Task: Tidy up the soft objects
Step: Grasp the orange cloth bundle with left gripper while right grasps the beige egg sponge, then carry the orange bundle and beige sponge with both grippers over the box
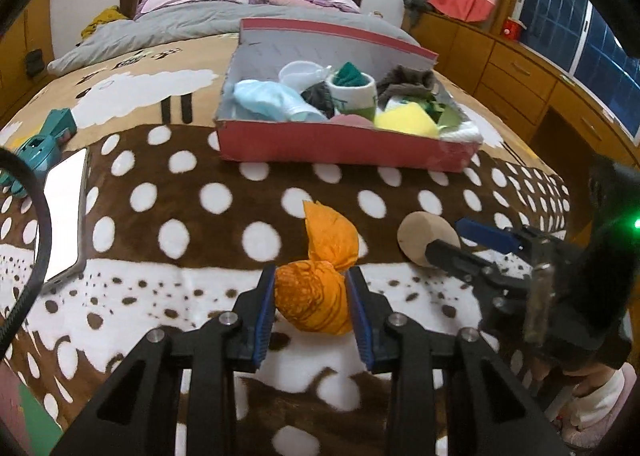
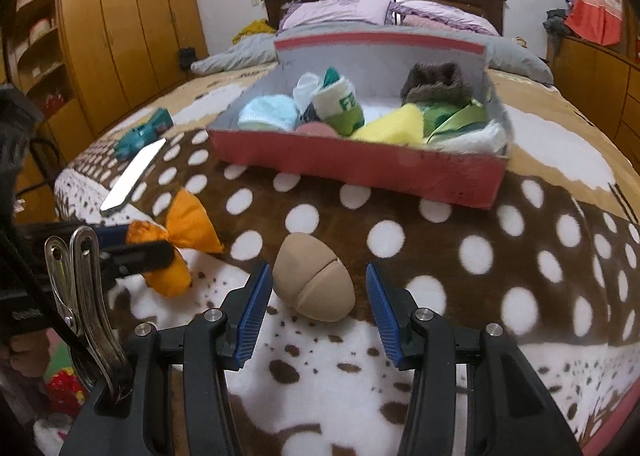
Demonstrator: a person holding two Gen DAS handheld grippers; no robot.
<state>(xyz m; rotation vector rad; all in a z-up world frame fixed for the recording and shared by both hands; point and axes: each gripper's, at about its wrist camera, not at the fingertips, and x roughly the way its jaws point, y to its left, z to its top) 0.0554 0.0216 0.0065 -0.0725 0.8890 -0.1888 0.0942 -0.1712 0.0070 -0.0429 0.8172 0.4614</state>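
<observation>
Jaws of the left gripper (image 1: 310,298) pinch the orange pouch (image 1: 310,302) above the blanket; the right gripper (image 2: 314,298), wide and empty, straddles the beige sponge (image 2: 314,288), near of the red box (image 2: 352,169).

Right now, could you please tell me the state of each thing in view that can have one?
Left tongs: shut on the orange pouch.
Orange pouch: squeezed between the pads, resting on the blanket.
Right tongs: open.
Beige sponge: lying on the blanket between the right pads, ungripped.
Red box: open, lid up, partly filled with soft items.
Phone: lying flat, screen lit.
</observation>
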